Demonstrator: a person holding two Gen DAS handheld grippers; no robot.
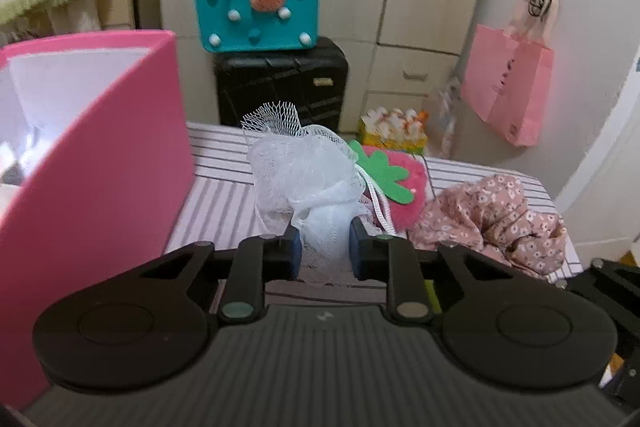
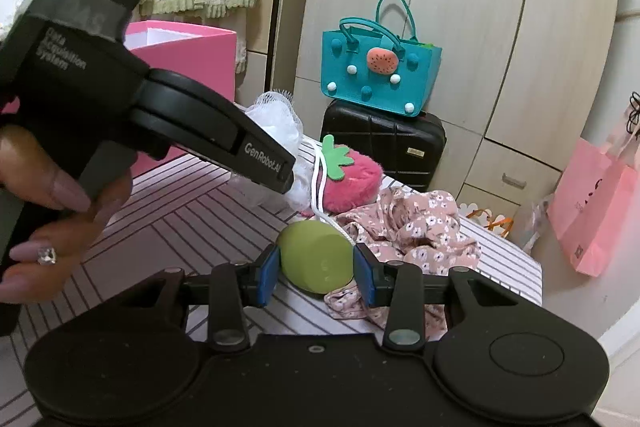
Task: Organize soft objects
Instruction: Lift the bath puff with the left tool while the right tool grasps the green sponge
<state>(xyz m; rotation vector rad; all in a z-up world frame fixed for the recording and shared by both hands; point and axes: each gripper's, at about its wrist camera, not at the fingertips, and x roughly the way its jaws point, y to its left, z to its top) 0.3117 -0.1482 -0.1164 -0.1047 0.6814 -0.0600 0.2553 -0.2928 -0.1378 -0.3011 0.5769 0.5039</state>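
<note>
- Left fingers (image 1: pixel 295 247) clamp the white mesh bath puff (image 1: pixel 308 179), bunched and netted.
- Right fingers (image 2: pixel 267 277) grip the smooth green sponge (image 2: pixel 316 257) above the striped surface (image 2: pixel 180 211).

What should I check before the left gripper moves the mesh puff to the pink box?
1. Left gripper shut on the mesh puff: ok, both pads press its lower end.
2. Puff's cord free of the strawberry plush: cannot tell, it lies against the plush.
3. Pink box open and in reach: ok, open top to the left.
4. Room inside the box: cannot tell, its bottom is mostly hidden.
5. Right gripper clear of the left's path: ok, it sits low by the floral cloth.
6. Right grip on the green ball: ok, pads touch both sides.
</note>
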